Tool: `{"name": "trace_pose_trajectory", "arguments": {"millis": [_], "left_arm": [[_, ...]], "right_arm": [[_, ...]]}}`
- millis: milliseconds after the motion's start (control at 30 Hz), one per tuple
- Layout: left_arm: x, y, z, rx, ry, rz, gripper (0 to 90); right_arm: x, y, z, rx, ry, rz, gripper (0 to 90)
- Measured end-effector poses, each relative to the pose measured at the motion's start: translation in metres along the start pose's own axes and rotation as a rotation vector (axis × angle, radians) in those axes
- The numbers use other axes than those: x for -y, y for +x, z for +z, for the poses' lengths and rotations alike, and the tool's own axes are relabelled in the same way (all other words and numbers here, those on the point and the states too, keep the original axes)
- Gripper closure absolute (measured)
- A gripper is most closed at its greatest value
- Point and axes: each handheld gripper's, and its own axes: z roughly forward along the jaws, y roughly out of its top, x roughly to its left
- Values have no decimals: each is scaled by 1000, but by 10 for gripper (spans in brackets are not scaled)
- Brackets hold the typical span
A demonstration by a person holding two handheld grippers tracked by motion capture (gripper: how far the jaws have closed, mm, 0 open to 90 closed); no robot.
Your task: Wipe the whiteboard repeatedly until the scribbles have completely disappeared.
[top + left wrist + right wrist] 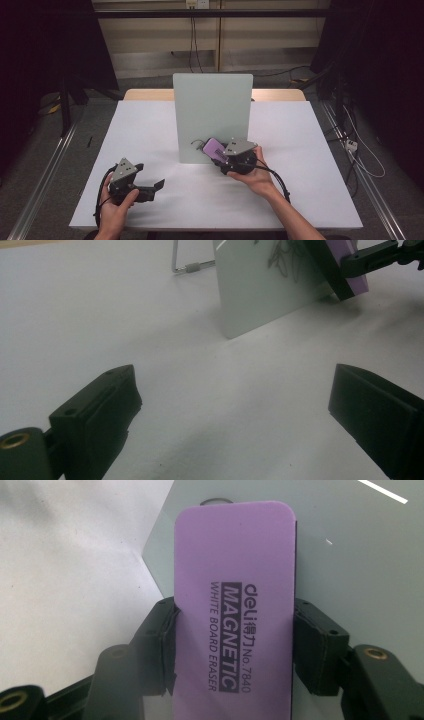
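Wiping the small upright whiteboard (212,115) appeared to be the step in hand, and the purple magnetic whiteboard eraser (232,610) was seen clamped across its width between the jaws of the right gripper (220,155), which were closed firmly on its two long edges. In the high view the eraser (215,148) was found at about 5 o'clock on the board's face, low and near its bottom edge, with a patch of dark scribble (197,144) just beside it at 9 o'clock. In the left gripper view the same scribble (285,255) was seen on the board, with the eraser's dark felt side turned towards the surface; whether the felt was already touching could not be told. The left gripper (150,187) was held at about 7 o'clock on the white table (300,200), well apart from the board, its jaws spread wide with nothing between them. To do the wipe well, it was judged that the felt should be laid flat against the board, pressure kept light so the freestanding board would not be tipped on its wire stand (187,267), and the stroke carried sideways towards 9 o'clock across the marks. The free gripper could be brought up to steady the board's edge.
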Motion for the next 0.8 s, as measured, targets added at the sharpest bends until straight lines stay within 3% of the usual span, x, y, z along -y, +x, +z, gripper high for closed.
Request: {"name": "trace_pose_trajectory", "arguments": {"millis": [800], "left_arm": [[0,0,-1,-1,-2,3,58]], "right_arm": [[-19,21,32,-52,-12,-14,417]]}}
